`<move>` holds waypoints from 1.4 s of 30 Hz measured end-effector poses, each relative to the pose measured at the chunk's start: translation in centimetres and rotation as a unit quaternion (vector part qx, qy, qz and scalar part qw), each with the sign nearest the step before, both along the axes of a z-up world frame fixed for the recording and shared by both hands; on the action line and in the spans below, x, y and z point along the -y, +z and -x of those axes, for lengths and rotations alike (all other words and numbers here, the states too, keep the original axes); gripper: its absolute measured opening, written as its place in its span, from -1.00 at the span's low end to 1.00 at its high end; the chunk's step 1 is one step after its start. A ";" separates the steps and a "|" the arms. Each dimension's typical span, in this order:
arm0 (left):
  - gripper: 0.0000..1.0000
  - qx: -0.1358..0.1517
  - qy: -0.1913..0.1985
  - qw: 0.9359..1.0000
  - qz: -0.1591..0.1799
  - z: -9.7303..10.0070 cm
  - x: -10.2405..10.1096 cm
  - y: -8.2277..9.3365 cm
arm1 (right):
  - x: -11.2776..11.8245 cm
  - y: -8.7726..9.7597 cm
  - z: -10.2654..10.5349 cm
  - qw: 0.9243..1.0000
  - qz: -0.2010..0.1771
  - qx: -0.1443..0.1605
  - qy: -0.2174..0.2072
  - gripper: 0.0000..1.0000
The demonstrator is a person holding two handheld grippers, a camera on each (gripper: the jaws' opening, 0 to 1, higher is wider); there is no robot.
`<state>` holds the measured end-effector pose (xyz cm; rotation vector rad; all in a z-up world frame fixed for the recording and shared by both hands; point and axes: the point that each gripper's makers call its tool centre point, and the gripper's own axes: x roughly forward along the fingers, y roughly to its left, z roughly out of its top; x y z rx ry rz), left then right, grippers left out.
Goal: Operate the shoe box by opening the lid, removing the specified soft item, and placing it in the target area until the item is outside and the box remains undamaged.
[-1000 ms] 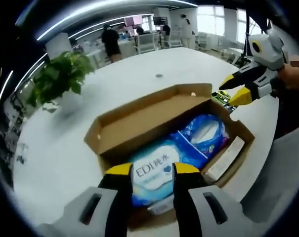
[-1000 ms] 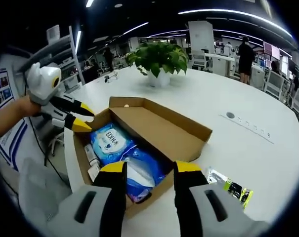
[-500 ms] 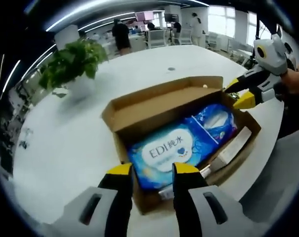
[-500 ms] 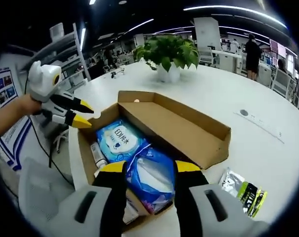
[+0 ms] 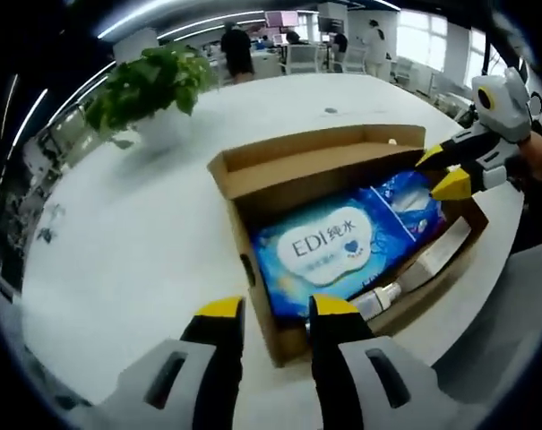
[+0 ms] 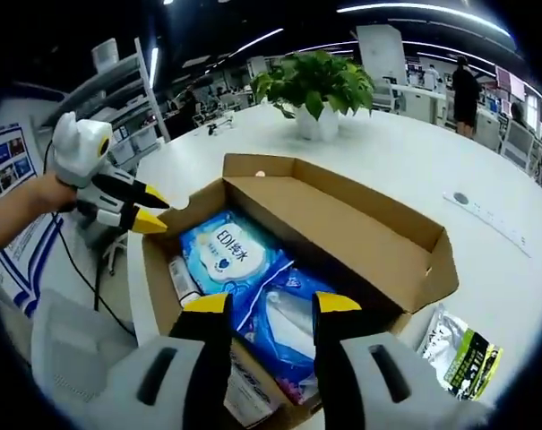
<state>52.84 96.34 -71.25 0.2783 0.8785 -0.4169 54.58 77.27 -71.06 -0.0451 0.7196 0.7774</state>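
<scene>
Left gripper view is looking down on a round white table (image 5: 118, 260) with a smooth, glossy top. At the far left a leafy green potted plant (image 5: 145, 85) is standing on it. The left gripper (image 5: 269, 309) is hovering at the near short end of the shoe box (image 5: 253, 269), its yellow-tipped jaws parted by a narrow gap and holding nothing. The box is plain brown corrugated cardboard, rectangular, with its lid (image 5: 315, 161) folded up along the far long side. Inside, a soft blue wipes pack (image 5: 329, 251) with a white label is lying flat, a crinkly blue plastic pouch (image 5: 409, 202) just beside it, and a slim white tube (image 5: 432, 260) along the near wall. The right gripper (image 5: 443, 170) is reaching in over the far end of the box, jaws slightly apart, empty.

In the right gripper view, the left gripper (image 6: 150, 208), held by a hand (image 6: 47, 202), is poised at the box's left end, while the right gripper (image 6: 269, 305) is hanging over the pouch (image 6: 288, 318), jaws spread to about the pouch's width, gripping nothing. A shiny green-and-black foil sachet (image 6: 463, 354) is lying on the table to the right of the box.
</scene>
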 end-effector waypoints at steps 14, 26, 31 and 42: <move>-0.83 -0.017 0.054 0.998 0.030 0.1 -1.3 -1.4 | -2.2 -1.7 -0.5 1.000 -0.017 -0.024 0.002 -0.47; -0.92 -0.021 0.057 0.997 0.038 0.2 -1.0 -1.7 | -3.9 -2.9 -0.8 0.999 -0.018 -0.041 0.005 -0.58; -0.93 -0.019 0.059 0.997 0.038 0.2 -1.1 -1.7 | -4.3 -3.3 -1.0 0.999 -0.014 -0.053 -0.005 -0.62; -0.93 -0.017 0.064 0.997 0.044 0.2 -1.0 -1.7 | -3.4 -3.4 -1.3 0.998 0.006 -0.056 -0.029 -0.74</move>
